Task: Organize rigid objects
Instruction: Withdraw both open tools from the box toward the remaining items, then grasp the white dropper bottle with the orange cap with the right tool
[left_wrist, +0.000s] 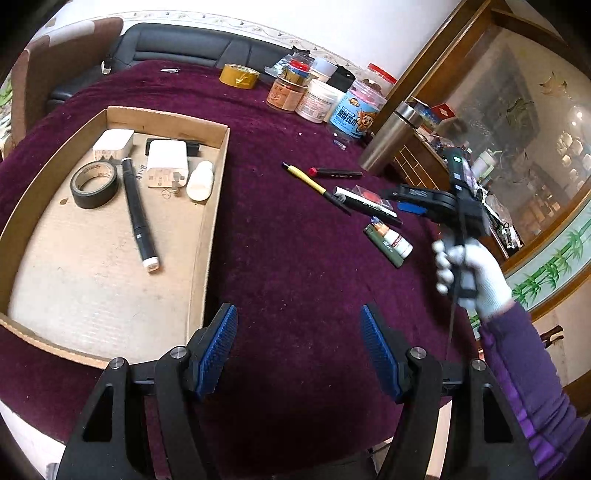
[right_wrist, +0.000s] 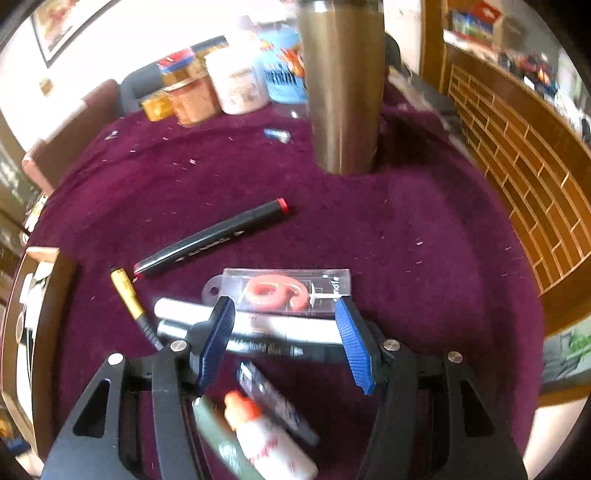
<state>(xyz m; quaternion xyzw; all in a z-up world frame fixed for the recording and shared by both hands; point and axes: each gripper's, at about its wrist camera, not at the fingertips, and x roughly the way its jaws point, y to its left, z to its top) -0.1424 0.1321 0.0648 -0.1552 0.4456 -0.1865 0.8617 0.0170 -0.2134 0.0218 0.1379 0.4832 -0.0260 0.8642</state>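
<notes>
A shallow cardboard tray (left_wrist: 212, 206) is taken as the landmark, since it appears to serve as the collecting place. Inside it, a roll of black tape (left_wrist: 94, 183), a long black marker (left_wrist: 138, 214), two white chargers (left_wrist: 167, 164) and a small white bottle (left_wrist: 200, 181) are already laid flat side by side, probably so that room is left for more.

To the right of the tray, on the purple cloth (left_wrist: 295, 258), the unsorted things are gathered in a loose cluster: a red-capped marker (right_wrist: 210, 238), a yellow-handled pen (right_wrist: 130, 295), a white pen (right_wrist: 258, 321), a packaged orange candle (right_wrist: 280, 291), a green lighter (left_wrist: 384, 247) and a small orange-capped bottle (right_wrist: 269, 439). They are crossed over one another, so a single piece has to be picked carefully.

The right gripper (right_wrist: 286, 338) is held over this cluster, angled downward, its blue pads apart on either side of the white pen and the candle pack; nothing is pinched yet. It is judged to be lined up for a grasp on one of them, though which cannot be told.

The left gripper (left_wrist: 299, 350) is kept just right of the tray's near corner, jaws apart and empty above bare cloth, seemingly held clear.

Farther from the tray, a steel flask (right_wrist: 341, 85) and several jars (left_wrist: 317, 99) are stood upright and seem no part of the sorting.
</notes>
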